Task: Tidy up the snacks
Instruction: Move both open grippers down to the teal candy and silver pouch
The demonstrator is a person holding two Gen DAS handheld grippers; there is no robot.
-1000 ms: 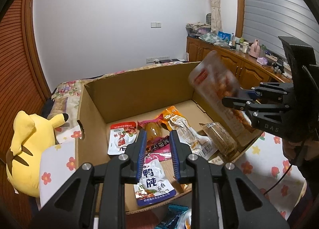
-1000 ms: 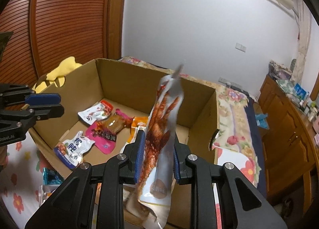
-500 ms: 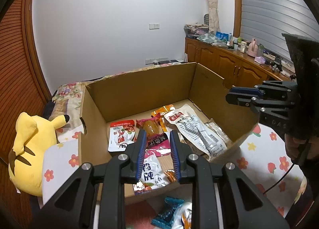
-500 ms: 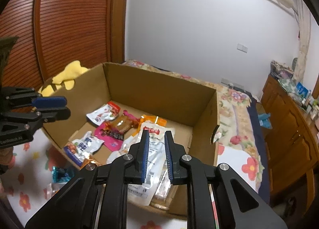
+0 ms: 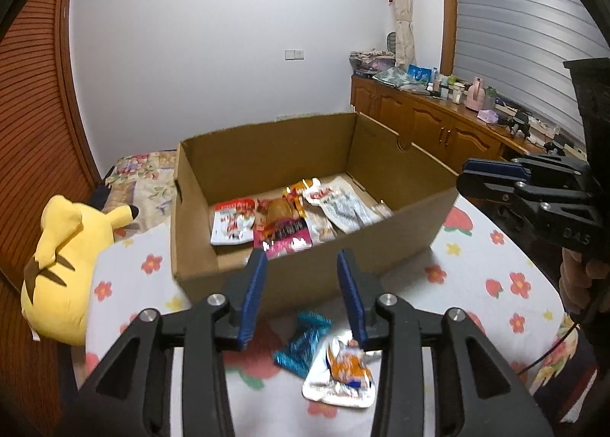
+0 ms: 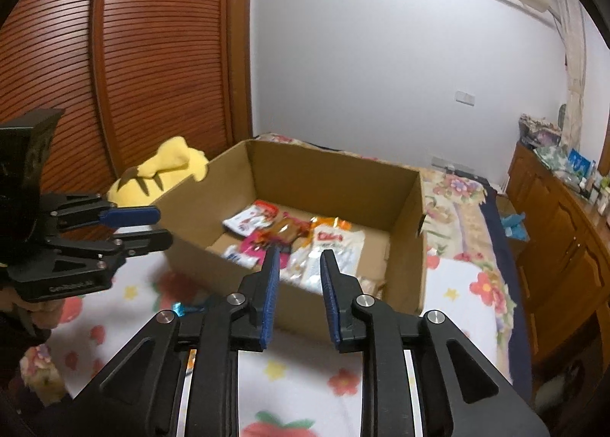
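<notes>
Our left gripper (image 5: 301,277) jaws are opening, nothing between them. The crinkly silver-and-orange foil snack packet (image 5: 341,374) lies on the flower-print bedsheet (image 5: 476,265) just below them, before the brown cardboard box (image 5: 381,242). Likely light, floppy, slippery; pinch an edge. Right gripper (image 6: 297,269) jaws narrow, empty.

Dim indoor light, fisheye warping, slight motion blur.
</notes>
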